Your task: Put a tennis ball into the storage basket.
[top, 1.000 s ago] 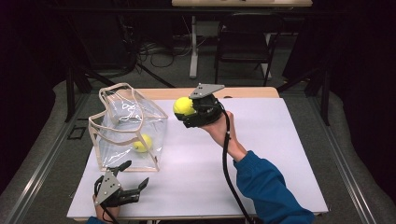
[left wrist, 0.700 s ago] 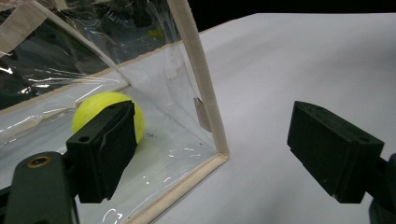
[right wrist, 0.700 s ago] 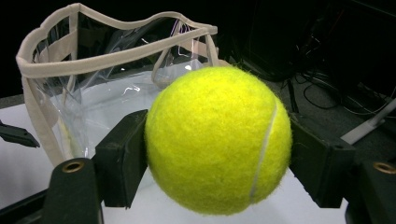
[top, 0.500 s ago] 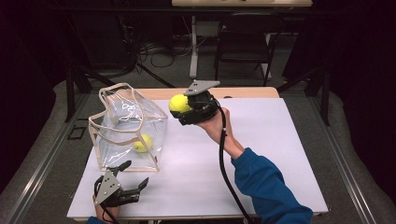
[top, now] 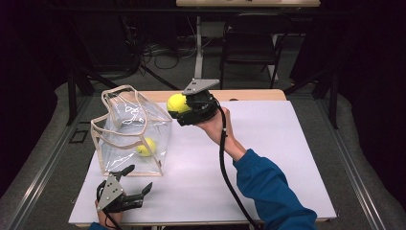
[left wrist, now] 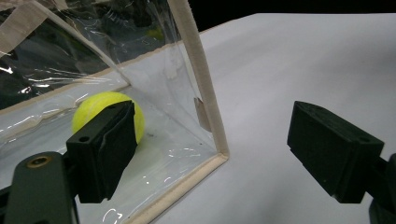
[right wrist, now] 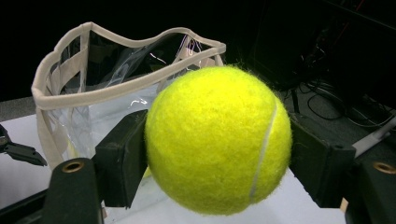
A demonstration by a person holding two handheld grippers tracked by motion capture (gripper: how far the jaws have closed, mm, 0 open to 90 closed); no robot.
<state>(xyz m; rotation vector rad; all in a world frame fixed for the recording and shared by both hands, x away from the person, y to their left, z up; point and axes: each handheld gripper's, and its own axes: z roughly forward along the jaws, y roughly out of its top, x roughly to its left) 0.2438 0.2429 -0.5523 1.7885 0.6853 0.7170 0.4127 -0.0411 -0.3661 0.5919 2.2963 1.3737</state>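
Observation:
A clear plastic bag [top: 130,134] with beige trim stands open on the white table [top: 287,143], at the left. One yellow tennis ball [top: 146,146] lies inside it, also seen through the bag wall [left wrist: 105,109]. My right gripper [top: 179,106] is raised just right of the bag's top rim and is shut on a second tennis ball [top: 176,103], which sits between both pads in the right gripper view [right wrist: 218,140]. My left gripper [top: 139,184] rests open at the table's front left, by the bag's near corner [left wrist: 219,154], with nothing between its fingers.
A wooden strip [top: 249,95] runs along the table's far edge. Beyond it stand a dark chair [top: 249,52] and cables on the floor. Metal rails [top: 43,163] flank the table. The bag's rim [right wrist: 130,88] is wavy and its handles sag.
My right gripper has carried its tennis ball leftward, closer to the bag's open top. The left gripper and the bag have stayed where they were.

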